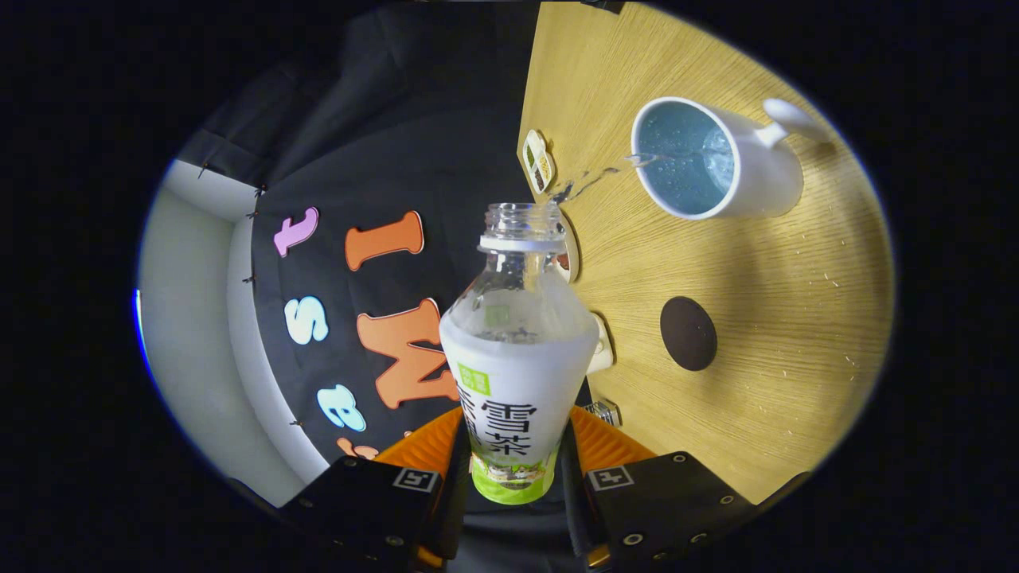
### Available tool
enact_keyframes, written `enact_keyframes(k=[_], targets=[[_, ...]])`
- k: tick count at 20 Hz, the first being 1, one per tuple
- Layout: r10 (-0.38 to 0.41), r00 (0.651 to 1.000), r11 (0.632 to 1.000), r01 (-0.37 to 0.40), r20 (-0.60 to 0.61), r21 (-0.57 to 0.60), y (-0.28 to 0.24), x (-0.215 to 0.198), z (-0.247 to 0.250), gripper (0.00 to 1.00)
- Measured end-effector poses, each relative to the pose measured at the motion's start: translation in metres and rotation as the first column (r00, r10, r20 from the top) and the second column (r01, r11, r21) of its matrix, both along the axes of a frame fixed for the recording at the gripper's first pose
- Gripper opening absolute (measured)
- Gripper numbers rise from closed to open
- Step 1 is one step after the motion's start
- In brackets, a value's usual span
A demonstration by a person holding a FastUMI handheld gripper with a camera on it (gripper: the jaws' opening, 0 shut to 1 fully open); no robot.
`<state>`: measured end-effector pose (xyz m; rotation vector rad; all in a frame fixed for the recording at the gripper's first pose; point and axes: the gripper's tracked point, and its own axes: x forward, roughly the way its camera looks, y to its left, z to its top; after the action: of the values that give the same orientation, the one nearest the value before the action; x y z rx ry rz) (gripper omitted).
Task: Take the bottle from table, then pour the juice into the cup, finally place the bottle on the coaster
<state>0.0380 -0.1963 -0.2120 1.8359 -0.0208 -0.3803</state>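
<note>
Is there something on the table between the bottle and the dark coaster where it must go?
Nothing visible. The claw is shut on the bottle, pouring into the cup; bare table surrounds the coaster.

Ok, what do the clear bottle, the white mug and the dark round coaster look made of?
Clear bottle, clamped by the gripper: thin glossy plastic, see-through with a printed sleeve. White mug: probably glazed ceramic, smooth with thick walls. Dark round coaster: matte, flat, material unclear.

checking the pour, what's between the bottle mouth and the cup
In the gripper view, a thin stream of clear liquid arcs from the bottle, held in the jaws, into the cup, over bare table.
</note>
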Motion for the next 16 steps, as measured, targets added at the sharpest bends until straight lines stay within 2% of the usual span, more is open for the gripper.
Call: enact_keyframes(k=[16], targets=[[-0.027,1.0,0.997,0.026,0.009,0.072,-0.009,0.001,0.012,0.54]])
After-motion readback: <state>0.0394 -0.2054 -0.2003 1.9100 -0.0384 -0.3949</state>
